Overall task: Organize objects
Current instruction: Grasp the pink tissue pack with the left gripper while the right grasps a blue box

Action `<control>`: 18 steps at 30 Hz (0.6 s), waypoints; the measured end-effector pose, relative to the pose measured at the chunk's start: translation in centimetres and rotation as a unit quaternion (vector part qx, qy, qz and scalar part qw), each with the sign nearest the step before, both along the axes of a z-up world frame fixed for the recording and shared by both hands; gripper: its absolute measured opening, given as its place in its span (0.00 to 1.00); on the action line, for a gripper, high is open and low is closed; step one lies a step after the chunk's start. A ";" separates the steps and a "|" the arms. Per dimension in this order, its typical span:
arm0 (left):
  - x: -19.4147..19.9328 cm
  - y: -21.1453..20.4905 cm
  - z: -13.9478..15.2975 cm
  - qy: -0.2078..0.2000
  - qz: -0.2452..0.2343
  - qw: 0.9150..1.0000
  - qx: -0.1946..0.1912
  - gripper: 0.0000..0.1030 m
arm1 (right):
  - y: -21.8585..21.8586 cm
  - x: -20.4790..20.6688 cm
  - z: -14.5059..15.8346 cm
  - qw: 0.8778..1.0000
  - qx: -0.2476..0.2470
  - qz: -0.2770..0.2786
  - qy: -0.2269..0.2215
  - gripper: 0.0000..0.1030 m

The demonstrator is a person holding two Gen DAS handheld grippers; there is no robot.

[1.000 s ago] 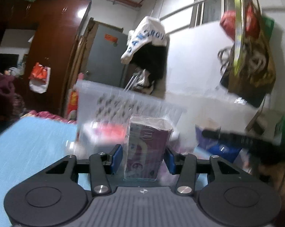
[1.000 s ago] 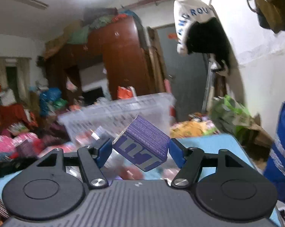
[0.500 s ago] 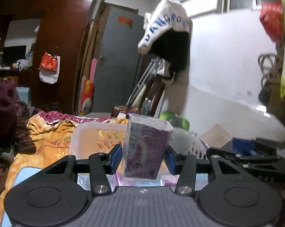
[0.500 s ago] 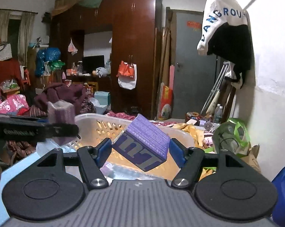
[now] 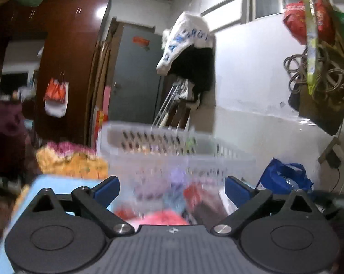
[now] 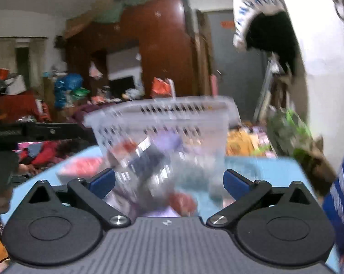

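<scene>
While both blur, left tool (image 5: 172, 188) spread empty, right tool (image 6: 169, 181) likewise, basket (image 5: 149, 129) ahead

My left claw at the basket

My left gripper (image 5: 170, 188) stands with blue pads (image 5: 105, 188) spread wide and nothing between them, facing the blurred white slotted basket (image 5: 149, 134) holding colourful, unreadable items on the light-blue table (image 5: 55, 182).

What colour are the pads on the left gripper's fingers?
Blue pads on black fingers, clearest in the left wrist view; the left gripper stands open.
</scene>
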State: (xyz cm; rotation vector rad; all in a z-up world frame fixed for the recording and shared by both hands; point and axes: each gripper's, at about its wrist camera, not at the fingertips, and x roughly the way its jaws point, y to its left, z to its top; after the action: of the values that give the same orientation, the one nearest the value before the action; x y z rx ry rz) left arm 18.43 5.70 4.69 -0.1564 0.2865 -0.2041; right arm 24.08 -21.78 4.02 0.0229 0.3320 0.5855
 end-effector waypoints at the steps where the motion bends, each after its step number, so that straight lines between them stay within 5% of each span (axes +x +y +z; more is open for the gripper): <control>1: 0.5 -0.1 -0.4 0.018 -0.001 1.000 -0.005 0.97 | -0.1 0.2 -0.7 1.000 0.008 -0.004 0.014 1.00; 6: -0.6 0.0 -2.4 0.016 0.003 1.000 -0.006 0.97 | -1.7 -1.6 -1.2 0.999 0.037 0.008 -0.021 1.00; 18: 0.0 0.7 -4.4 0.042 0.003 0.999 0.021 0.97 | 0.6 -2.2 -2.8 0.996 -0.067 0.065 0.002 0.83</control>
State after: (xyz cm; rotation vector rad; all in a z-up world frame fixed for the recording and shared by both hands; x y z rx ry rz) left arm 18.40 6.39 0.26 -0.1243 0.3737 -0.1846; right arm 21.86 -21.21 1.24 -0.1279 0.3791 0.6916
